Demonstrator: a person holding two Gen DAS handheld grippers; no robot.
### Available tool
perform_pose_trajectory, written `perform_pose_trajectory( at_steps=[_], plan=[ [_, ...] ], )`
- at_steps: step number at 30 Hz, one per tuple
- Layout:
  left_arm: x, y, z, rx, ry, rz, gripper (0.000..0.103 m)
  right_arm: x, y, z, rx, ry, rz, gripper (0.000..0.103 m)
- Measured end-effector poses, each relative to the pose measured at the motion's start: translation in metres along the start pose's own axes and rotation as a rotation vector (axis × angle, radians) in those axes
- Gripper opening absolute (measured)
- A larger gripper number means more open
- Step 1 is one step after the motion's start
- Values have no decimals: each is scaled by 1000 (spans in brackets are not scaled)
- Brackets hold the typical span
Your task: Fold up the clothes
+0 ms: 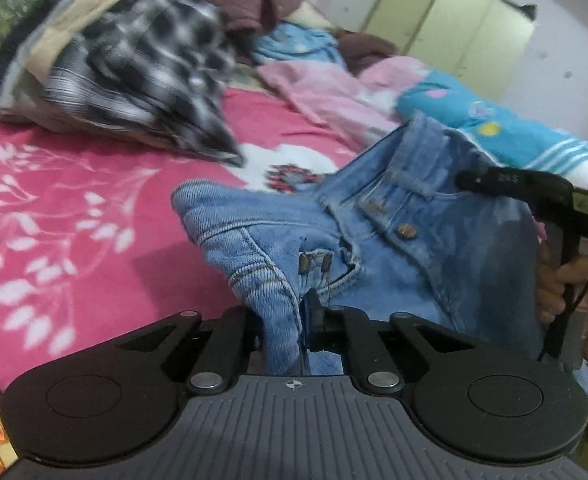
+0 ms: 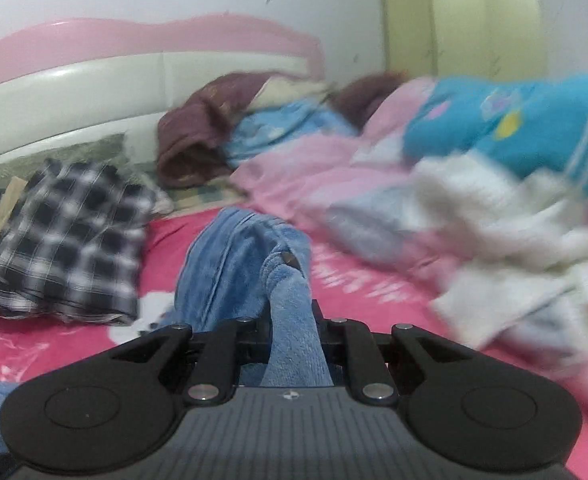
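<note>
A pair of light blue jeans (image 1: 394, 240) hangs lifted above the pink bedspread (image 1: 73, 220), stretched between both grippers. My left gripper (image 1: 300, 316) is shut on one edge of the waistband near a belt loop and rivets. In the left wrist view the right gripper (image 1: 534, 192) shows at the right edge, held in a hand, gripping the other side of the waist. My right gripper (image 2: 294, 320) is shut on a bunched fold of the jeans (image 2: 245, 256) with a metal button beside it.
A folded black-and-white checked shirt (image 1: 145, 80) lies on a stack at the left by the headboard (image 2: 73, 92). Loose clothes are piled at the back and right: maroon (image 2: 197, 136), pink (image 2: 318, 168), bright blue (image 2: 494, 128), white (image 2: 514, 232). A cream wardrobe (image 1: 454, 28) stands behind.
</note>
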State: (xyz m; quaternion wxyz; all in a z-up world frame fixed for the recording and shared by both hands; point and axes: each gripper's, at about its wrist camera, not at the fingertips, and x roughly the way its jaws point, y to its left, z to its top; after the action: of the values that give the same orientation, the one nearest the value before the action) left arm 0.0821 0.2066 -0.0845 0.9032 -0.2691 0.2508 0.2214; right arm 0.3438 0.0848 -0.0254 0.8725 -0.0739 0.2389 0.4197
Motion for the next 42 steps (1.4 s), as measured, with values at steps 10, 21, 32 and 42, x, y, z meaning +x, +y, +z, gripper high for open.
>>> perform_pose_trajectory(
  at_steps=[10,21,32,42],
  plan=[
    [-14,1,0,-99,32,95,53,18,-62,-26,329,151,-9,61],
    [-86,-1,3,-176,31,-11,59,-249,-132,-3,427,-33,-100,68],
    [-229,-18,7,-85,-74,-240,60,-548,-66,-42,334,-194,-361,78],
    [-334,-4,-10,23,-155,-318,62,-576,9,-115,338,-122,-366,78]
  ],
)
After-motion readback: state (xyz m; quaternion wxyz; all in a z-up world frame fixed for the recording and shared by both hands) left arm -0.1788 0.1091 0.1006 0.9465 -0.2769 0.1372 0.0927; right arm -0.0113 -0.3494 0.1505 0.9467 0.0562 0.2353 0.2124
